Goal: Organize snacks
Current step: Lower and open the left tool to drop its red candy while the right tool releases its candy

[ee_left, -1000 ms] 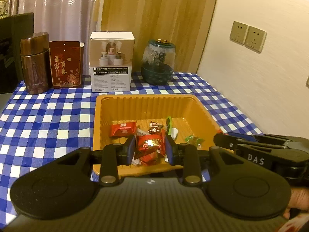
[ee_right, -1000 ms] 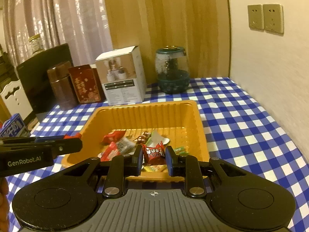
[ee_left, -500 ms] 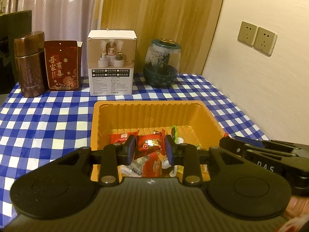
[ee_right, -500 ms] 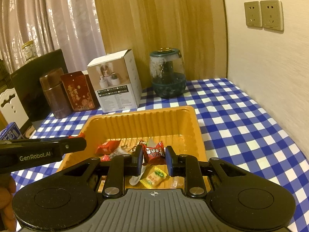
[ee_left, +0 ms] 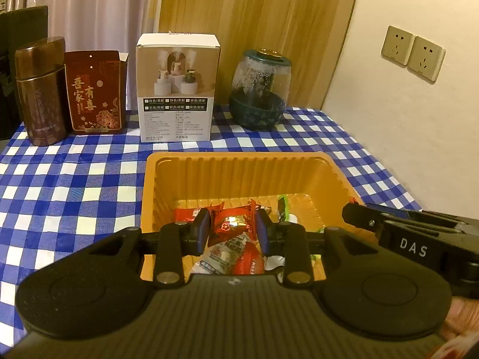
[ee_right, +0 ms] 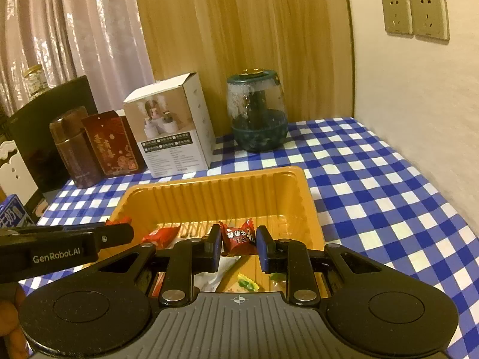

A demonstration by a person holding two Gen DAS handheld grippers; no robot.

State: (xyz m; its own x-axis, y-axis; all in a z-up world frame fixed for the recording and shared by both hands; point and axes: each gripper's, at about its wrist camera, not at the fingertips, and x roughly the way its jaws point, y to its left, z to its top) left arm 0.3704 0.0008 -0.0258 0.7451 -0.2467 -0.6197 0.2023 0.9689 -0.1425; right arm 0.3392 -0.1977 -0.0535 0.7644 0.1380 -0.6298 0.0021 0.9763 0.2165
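Brightness: dim, warm indoor light with a yellow-orange cast in both views
Glare: a small bright glint on the red candy wrapper [ee_left: 233,223] held above the orange tray [ee_left: 239,164]; soft sheen on the curtain [ee_left: 98,9] far behind the tray
Shadows: soft, short, falling behind the white box [ee_left: 177,86] and jar [ee_left: 260,89] beyond the tray
Distortion: strong fisheye bending; the wall edge right of the tray curves, corners go black
Focus: tray and tablecloth [ee_right: 374,179] fairly sharp; print on the box behind the tray too fine to read
Blur: slight softness and grain on the wall sockets [ee_right: 414,15] up right of the tray
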